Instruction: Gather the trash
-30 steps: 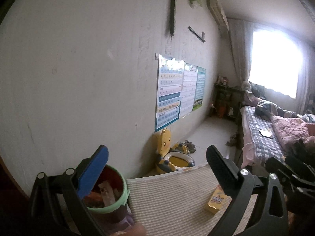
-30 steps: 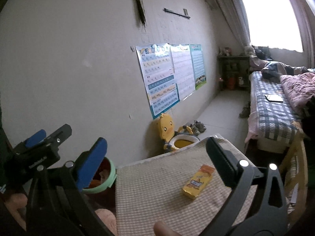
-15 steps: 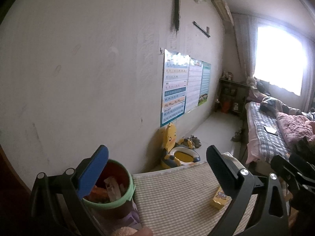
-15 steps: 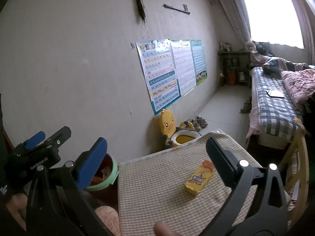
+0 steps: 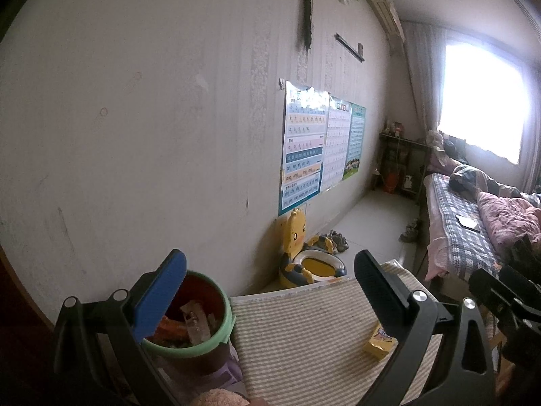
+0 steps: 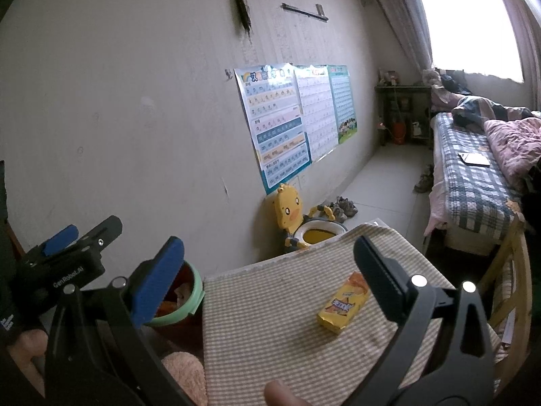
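Both the left gripper (image 5: 270, 267) and the right gripper (image 6: 268, 253) hang wide apart and empty above the checked table (image 6: 270, 321), the left one's body reading "GenRobot.AI", near a yellow snack packet (image 6: 343, 304) whose lettering is illegible.

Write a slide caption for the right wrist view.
Open right hand-held gripper above checked table with yellow snack packet; trash bin at left.
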